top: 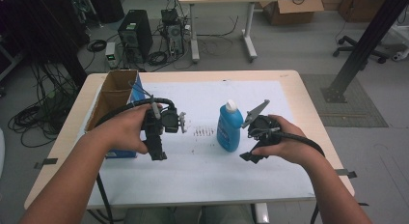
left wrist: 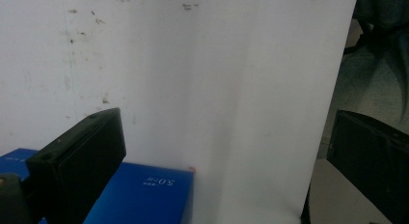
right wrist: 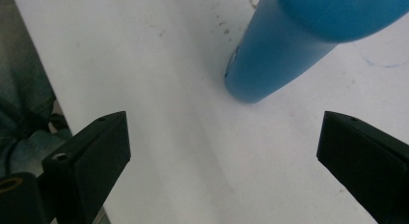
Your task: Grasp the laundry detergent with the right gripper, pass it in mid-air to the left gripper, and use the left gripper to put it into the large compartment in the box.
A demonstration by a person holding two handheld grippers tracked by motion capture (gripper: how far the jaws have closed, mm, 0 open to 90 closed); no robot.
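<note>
Left gripper (top: 157, 149) first: it hangs over the white sheet (top: 193, 175) near the table's left edge, held in the person's left hand (top: 126, 130), jaws pointing down toward the near edge. In the left gripper view its jaws stand wide apart with nothing between them, just bare paper and the corner of a blue box (left wrist: 144, 195) below. That blue box sits by the sheet's left edge, and on the high view it lies just under the hand, next to an open cardboard box (top: 115, 96) that runs along the left edge of the table (top: 67, 132).

Moving across, a patch of small dark marks (top: 203, 132) lies on the sheet between the two grippers. Just right of it, the blue bottle (top: 229, 127) with its white cap stands upright near the middle of the sheet.

Now the right gripper (top: 251, 156): held in the right hand (top: 284, 142), just beside the bottle on its right, not touching it. In the right gripper view its jaws are spread wide and empty, the bottle's blue body (right wrist: 275, 60) ahead of them, above the gap.
</note>
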